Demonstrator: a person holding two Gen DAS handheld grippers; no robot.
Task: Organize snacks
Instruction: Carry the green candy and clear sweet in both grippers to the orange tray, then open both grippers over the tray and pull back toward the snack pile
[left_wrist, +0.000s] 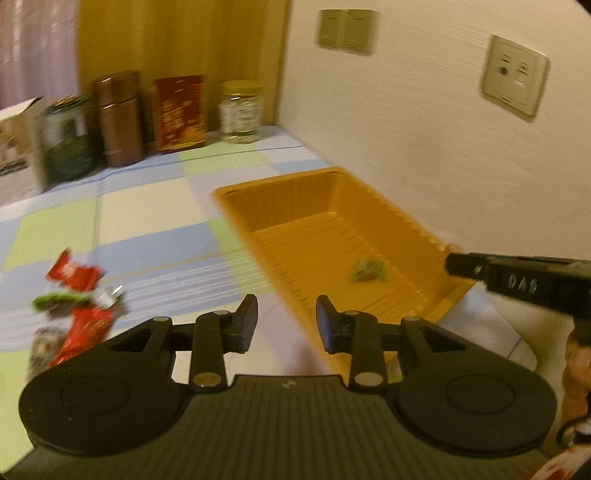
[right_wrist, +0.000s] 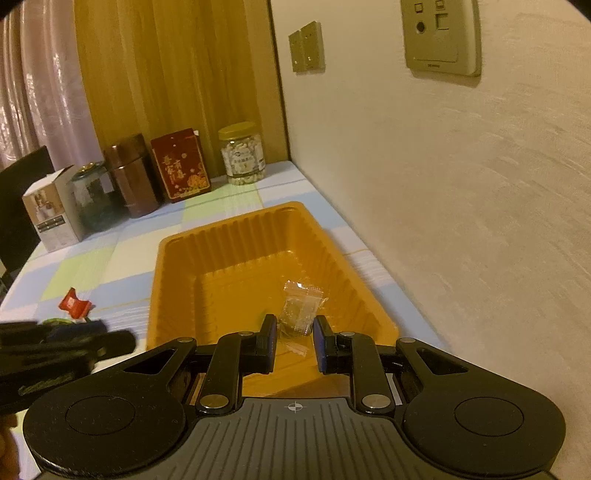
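Observation:
An orange plastic tray (left_wrist: 280, 186) (right_wrist: 177, 258) lies on the checked tablecloth beside the wall. One small wrapped snack (left_wrist: 369, 271) (right_wrist: 301, 308) lies on its floor. My right gripper (right_wrist: 294, 341) is open and empty, just above the tray's near end, with that snack lying beyond its fingertips. My left gripper (left_wrist: 287, 325) is open and empty over the tray's left rim. A heap of red and green wrapped snacks (left_wrist: 72, 302) (right_wrist: 75, 304) lies on the cloth to the left of the tray. The right gripper also shows in the left wrist view (left_wrist: 458, 264).
Along the back stand a white box (right_wrist: 50, 210), a dark green tin (right_wrist: 94, 201), a brown canister (right_wrist: 131, 177), a red box (right_wrist: 181, 166) and a clear jar of nuts (right_wrist: 242, 155). The wall (right_wrist: 461, 221) runs close along the tray's right side.

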